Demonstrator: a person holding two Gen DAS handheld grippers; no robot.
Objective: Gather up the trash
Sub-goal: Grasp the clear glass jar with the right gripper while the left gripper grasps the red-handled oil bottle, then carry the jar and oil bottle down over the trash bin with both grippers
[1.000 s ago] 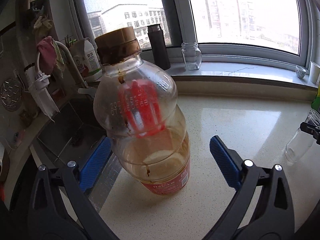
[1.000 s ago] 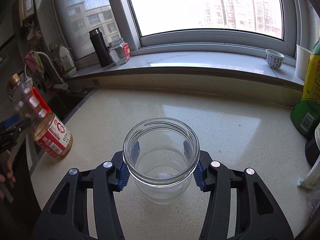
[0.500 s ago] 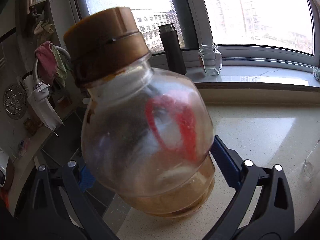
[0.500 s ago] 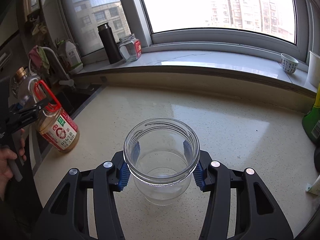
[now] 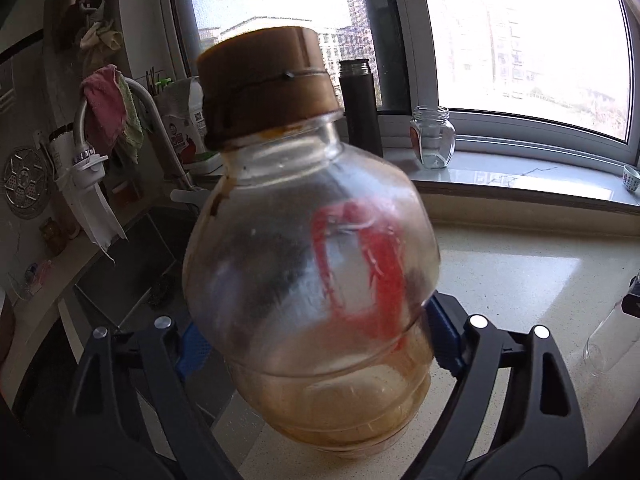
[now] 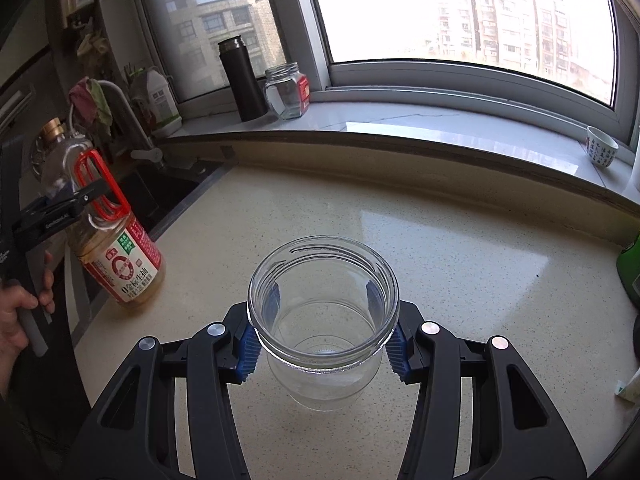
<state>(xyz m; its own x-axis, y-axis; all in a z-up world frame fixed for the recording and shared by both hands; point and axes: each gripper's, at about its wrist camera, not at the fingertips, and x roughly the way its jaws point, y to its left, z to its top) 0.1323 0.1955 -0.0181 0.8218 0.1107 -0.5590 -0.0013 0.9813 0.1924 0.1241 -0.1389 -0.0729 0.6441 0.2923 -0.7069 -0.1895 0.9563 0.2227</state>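
The right gripper (image 6: 323, 346) clamps its blue fingers (image 6: 246, 346) on an empty glass jar (image 6: 323, 320), held upright over the speckled counter (image 6: 440, 248). At nine o'clock in the right wrist view, the left gripper (image 5: 316, 344) is closing around a soy sauce bottle (image 6: 106, 224) with a red handle, tilted at the counter's edge beside the sink (image 5: 132, 264); whether its fingers (image 5: 444, 336) press yet I cannot tell.
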